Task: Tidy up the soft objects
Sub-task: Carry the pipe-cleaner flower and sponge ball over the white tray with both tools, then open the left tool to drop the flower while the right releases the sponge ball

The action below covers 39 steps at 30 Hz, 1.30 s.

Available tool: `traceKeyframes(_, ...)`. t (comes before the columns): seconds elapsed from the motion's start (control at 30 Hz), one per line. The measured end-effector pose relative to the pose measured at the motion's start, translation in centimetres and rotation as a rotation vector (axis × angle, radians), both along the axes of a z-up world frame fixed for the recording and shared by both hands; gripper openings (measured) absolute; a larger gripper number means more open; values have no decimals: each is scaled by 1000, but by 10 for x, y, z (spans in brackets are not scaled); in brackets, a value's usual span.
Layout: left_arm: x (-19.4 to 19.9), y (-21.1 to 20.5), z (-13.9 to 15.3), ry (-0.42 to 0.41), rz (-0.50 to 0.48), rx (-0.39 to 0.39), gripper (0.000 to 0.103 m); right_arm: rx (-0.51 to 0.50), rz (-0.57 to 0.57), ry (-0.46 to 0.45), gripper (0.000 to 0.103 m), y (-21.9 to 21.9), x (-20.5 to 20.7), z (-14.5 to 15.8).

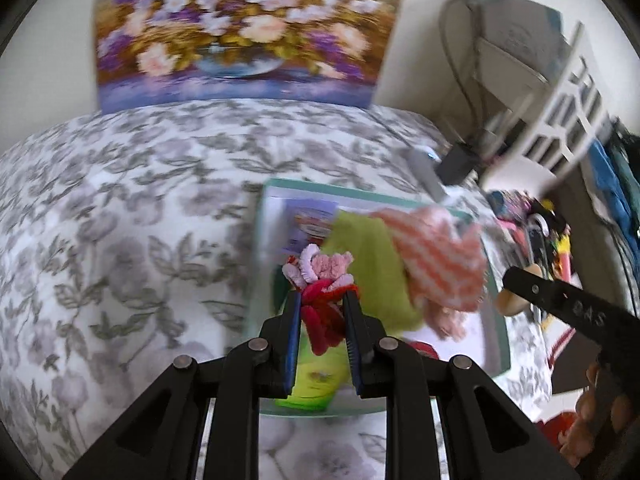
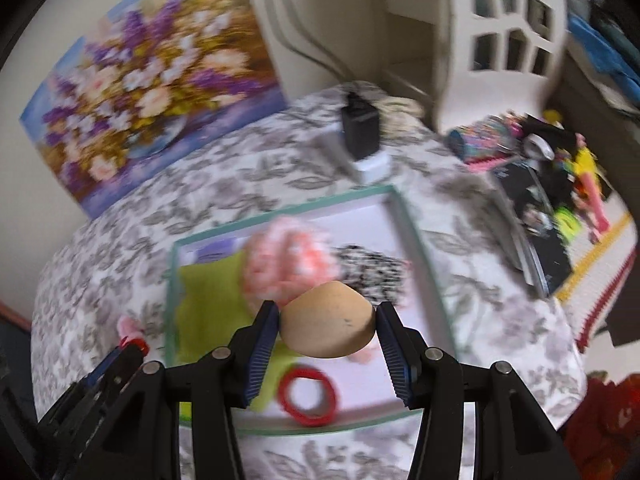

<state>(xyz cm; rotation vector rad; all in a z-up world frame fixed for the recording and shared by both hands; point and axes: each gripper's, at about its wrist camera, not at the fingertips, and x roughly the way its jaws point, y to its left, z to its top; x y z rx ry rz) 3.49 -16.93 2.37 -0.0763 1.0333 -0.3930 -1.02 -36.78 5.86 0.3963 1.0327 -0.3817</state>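
Scrunchies (image 1: 320, 292), red and pink, sit pinched between the blue pads of the left gripper (image 1: 322, 300) in our left wrist view, so we read that grip as clenched on the bundle. It hangs over the near left part of a shallow tray (image 1: 502, 344) with a pale green rim, which rests on a grey floral bedspread (image 1: 120, 220). Inside the tray we see a lime green cloth (image 1: 372, 260) and, overlapping its right side, an orange and white striped cloth (image 1: 436, 256). A flower painting (image 1: 240, 28) leans against the wall behind the bed. At the right edge the right gripper's dark arm crosses the picture.

From the right wrist we see the right gripper (image 2: 328, 324) grasping a tan egg-shaped sponge (image 2: 328, 322), both pads pressed on its sides, above the tray's (image 2: 404, 216) middle. Under it lie the lime green cloth (image 2: 208, 300), the striped cloth (image 2: 288, 264), a black and white cloth (image 2: 372, 268) and a red hair ring (image 2: 310, 396) near the tray's front edge. The left gripper (image 2: 132, 346) shows at lower left, just outside the tray, red and pink fluff at its tip.
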Motion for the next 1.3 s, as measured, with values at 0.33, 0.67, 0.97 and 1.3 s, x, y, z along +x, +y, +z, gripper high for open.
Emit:
traceKeyframes(0.33, -15, -52, -16, -8, -160, 63, 22, -7, -36, 68, 54, -22, -6, -14)
traceKeyframes(0.67, -20, -67, -27, 21, -214, 97, 22, -19, 58, 182, 54, -6, 5, -41)
traceKeyframes(0.97, -19, -67, -35, 75, -213, 85, 34, -24, 89, 237, 56, -1, 8, -54)
traceKeyframes(1.3, -13, -56, -29, 67, -158, 66, 44, -19, 78, 220, 63, -2, 8, -51)
